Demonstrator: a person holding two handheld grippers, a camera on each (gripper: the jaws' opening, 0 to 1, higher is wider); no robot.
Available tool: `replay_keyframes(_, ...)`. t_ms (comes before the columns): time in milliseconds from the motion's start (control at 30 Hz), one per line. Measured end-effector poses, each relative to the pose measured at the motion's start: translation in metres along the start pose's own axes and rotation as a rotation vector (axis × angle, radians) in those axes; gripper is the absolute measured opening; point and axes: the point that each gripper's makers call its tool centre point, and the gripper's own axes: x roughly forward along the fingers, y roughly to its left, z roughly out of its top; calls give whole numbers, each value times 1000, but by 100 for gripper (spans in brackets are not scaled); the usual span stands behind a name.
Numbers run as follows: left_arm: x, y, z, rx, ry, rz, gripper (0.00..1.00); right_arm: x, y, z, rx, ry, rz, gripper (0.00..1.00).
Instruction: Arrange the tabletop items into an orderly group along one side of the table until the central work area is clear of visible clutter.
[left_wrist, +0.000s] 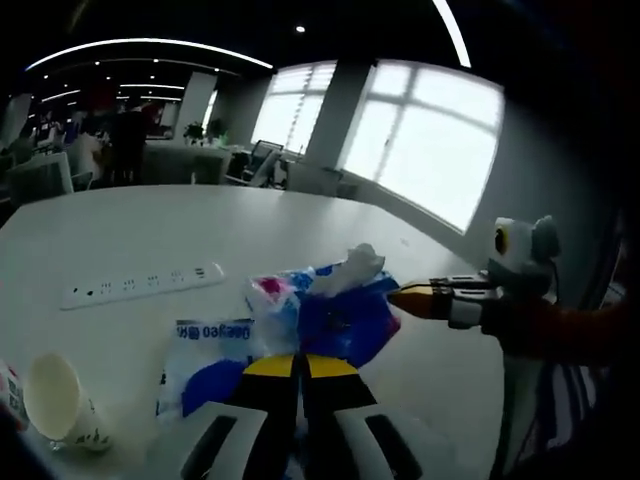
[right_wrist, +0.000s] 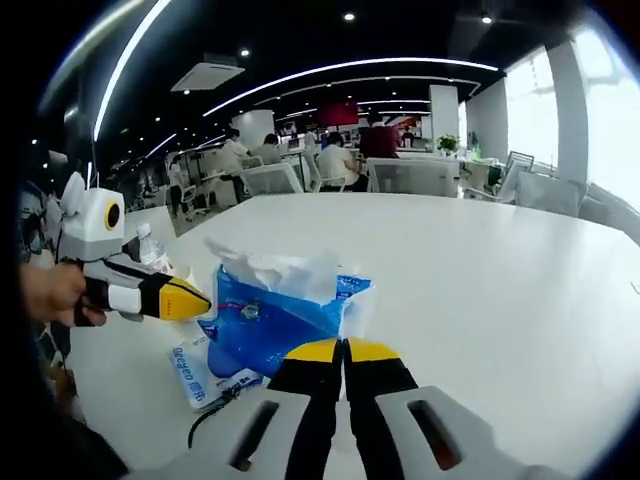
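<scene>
So the white table (left_wrist: 150, 225) had a pile of stuff sitting toward one edge: a blue tissue pack (left_wrist: 345, 320) with white tissue (left_wrist: 355, 265) sticking out the top, and a flatter white-and-blue wrapper (left_wrist: 210, 345) with printed lettering lying right up against it. In the left gripper view the left gripper (left_wrist: 300, 368) had its yellow-tipped jaws pressed together with no gap I could see, the tips sitting right at the near edge of the tissue pack and wrapper, and I honestly couldn't tell if any plastic was pinched between them. The right gripper (left_wrist: 405, 296) came in from the right side of that view, its yellow tip up against the blue pack, held by a person's hand in an orange sleeve (left_wrist: 575, 330). Off to the left were a white power strip (left_wrist: 140, 285), well apart from the pile, and a paper cup (left_wrist: 60, 400) tipped on its side near the table edge. In the right gripper view the right gripper (right_wrist: 343, 350) also had its jaws together, tips at the base of the blue tissue pack (right_wrist: 270, 325), while the left gripper (right_wrist: 185, 298) poked in from the left beside the pack. A clear bottle (right_wrist: 150, 250) stood just behind it, and people sat at desks (right_wrist: 410, 175) far back.
</scene>
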Motion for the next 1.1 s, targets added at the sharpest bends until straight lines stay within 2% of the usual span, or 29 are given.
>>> replay_keyframes(467, 17, -29, 6, 19, 2, -28, 0, -12, -31, 5, -38, 6, -39, 0)
replay_keyframes(800, 32, -51, 1, 26, 26, -40, 0, -14, -56, -12, -32, 43, -75, 0)
replay_keyframes(1100, 60, -51, -8, 44, 45, -49, 0, -6, -75, -32, -23, 76, -106, 0)
